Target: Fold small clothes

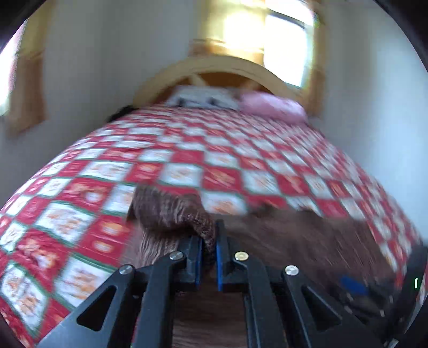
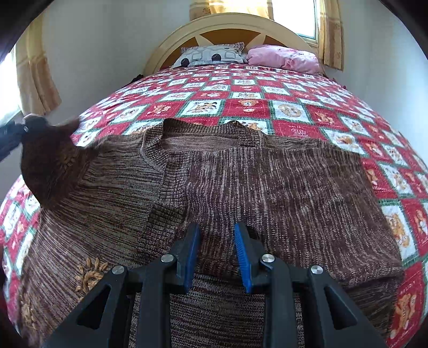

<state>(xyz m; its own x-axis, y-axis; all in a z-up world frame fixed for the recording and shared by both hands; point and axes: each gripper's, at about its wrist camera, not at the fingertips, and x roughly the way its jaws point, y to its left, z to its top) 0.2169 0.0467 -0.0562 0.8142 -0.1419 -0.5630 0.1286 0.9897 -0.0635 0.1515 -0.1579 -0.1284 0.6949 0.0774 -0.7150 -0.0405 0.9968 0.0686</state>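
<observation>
A brown knitted sweater (image 2: 281, 192) lies spread on the bed, neck opening toward the headboard. My left gripper (image 1: 210, 238) is shut on a sweater sleeve (image 1: 171, 211) and holds it lifted off the bed; that raised sleeve (image 2: 50, 171) and the left gripper (image 2: 16, 133) also show at the left in the right wrist view. My right gripper (image 2: 217, 241) is open, its blue-padded fingers (image 2: 192, 251) low over the sweater's lower middle, holding nothing. The left wrist view is motion-blurred.
The bed has a red, white and green checked quilt (image 2: 248, 107) with bear prints. A patterned pillow (image 2: 211, 55) and a pink pillow (image 2: 283, 57) lie by the curved headboard (image 2: 227, 24). Walls, yellow curtains (image 2: 34, 77) and windows surround the bed.
</observation>
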